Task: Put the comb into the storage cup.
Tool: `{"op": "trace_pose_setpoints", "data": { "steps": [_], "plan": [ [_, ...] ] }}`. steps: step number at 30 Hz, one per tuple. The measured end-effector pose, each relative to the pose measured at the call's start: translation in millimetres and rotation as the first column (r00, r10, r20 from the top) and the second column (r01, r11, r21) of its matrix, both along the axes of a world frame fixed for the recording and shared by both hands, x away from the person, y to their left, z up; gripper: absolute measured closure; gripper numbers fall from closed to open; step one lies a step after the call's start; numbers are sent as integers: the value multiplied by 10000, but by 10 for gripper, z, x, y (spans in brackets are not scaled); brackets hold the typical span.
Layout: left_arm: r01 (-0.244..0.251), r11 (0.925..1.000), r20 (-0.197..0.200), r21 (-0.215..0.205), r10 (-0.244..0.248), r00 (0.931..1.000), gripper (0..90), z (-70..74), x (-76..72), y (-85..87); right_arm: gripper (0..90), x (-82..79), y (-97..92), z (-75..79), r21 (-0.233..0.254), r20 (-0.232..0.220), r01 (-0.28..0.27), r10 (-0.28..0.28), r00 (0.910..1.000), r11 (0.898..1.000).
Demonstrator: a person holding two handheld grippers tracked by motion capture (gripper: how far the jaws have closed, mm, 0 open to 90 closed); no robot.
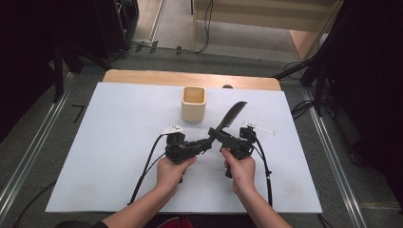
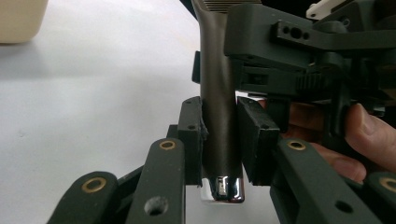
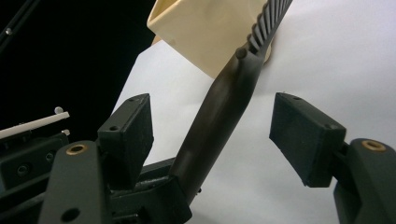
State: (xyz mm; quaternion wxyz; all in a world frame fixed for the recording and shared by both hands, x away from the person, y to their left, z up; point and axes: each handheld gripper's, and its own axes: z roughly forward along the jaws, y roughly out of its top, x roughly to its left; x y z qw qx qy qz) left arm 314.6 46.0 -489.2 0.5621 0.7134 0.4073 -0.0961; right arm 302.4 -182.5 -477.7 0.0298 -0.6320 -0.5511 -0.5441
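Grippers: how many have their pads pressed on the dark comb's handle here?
1. The left gripper clamps the comb near its handle's end. The right gripper straddles the handle farther up, pads apart from it.

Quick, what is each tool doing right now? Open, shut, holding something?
Left tool: shut on the handle of the dark slotted spatula.
Right tool: open; the spatula handle lies between its pads, which are not touching it.

Light falls from overhead onto the white table (image 1: 119, 156), bright and even; the room around it sinks into near black; the beige cup (image 1: 193, 103) throws a faint shadow; the comb handle's chrome end (image 2: 223, 189) glints; close claw parts blur softly.
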Motion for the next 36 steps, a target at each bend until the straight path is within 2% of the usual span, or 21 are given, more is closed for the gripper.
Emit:
{"op": "trace_pose_setpoints", "data": {
  "steps": [4,9,13,14,17,23,28,36],
  "plan": [
    [117,9999,28,-101,-117,9999,735,-7,-8,-8,362,30,-11,-18,365,-262,-86,95,9996,9993],
    [48,10000,16,-29,-48,10000,735,-20,-20,-12,463,63,-38,-35,534,-641,-104,138,9979,9985],
    [-21,10000,-18,-52,21,10000,735,-41,-25,-6,561,70,-68,-35,676,-827,13,43,9966,9977],
    [4,9999,-47,-117,-5,10000,735,-47,-24,-7,575,70,-81,-39,684,-741,52,-1,9972,9976],
    [-9,10000,-39,24,9,10000,735,-56,-33,-17,622,81,-94,-51,986,-1014,-30,130,9948,9951],
    [21,10000,39,-2,-21,10000,735,-65,-44,-25,656,87,-128,-72,1540,-1424,38,183,9896,9881],
    [13,10000,207,-23,-13,9998,734,-60,-59,-28,671,98,-147,-60,1813,-1468,-69,340,9886,9834],
    [85,9996,171,-272,-80,9998,733,-50,-60,-21,685,102,-154,-4,1922,-1396,-205,481,9890,9811]
  ]
}}
